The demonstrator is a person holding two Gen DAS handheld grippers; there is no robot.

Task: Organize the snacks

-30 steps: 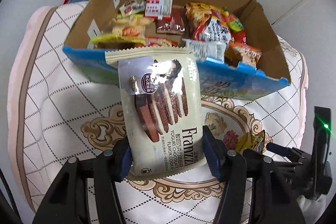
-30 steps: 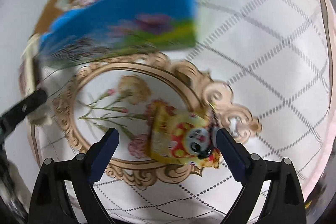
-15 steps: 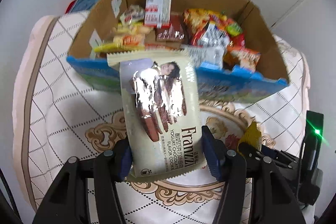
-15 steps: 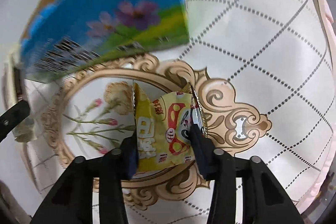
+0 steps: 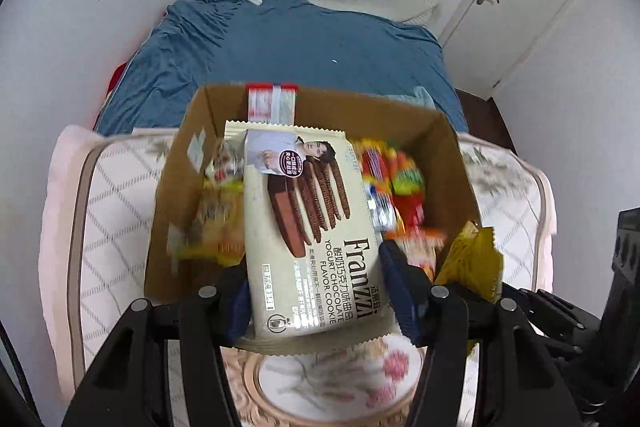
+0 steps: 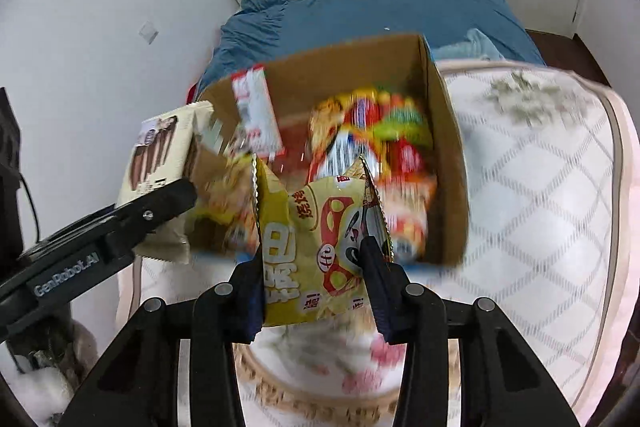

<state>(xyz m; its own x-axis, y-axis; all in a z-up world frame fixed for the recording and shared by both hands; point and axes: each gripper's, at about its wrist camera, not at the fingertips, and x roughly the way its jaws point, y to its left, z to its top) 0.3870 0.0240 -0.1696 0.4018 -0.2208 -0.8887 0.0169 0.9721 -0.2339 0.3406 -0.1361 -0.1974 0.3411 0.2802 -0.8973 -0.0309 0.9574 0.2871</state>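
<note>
you hold a cream cookie pack (image 5: 308, 227) printed with brown sticks and a yellow snack bag (image 6: 320, 243) with red and white cartoon marks. the brown cardboard box (image 5: 176, 187) sits on a white diamond-patterned quilt (image 6: 540, 207), against a blue blanket (image 5: 300, 43).

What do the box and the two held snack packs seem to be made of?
Cardboard box: brown corrugated-looking card, matte. Franzzi cookie pack: cream plastic film, slightly glossy, serrated seams. Yellow snack bag: crinkled film, probably foil-lined plastic, with zigzag edges.

Cookie pack (image 5: 308, 227) reads "Franzzi"; left gripper (image 6: 68, 267) reads "GenRobot.AI".
</note>
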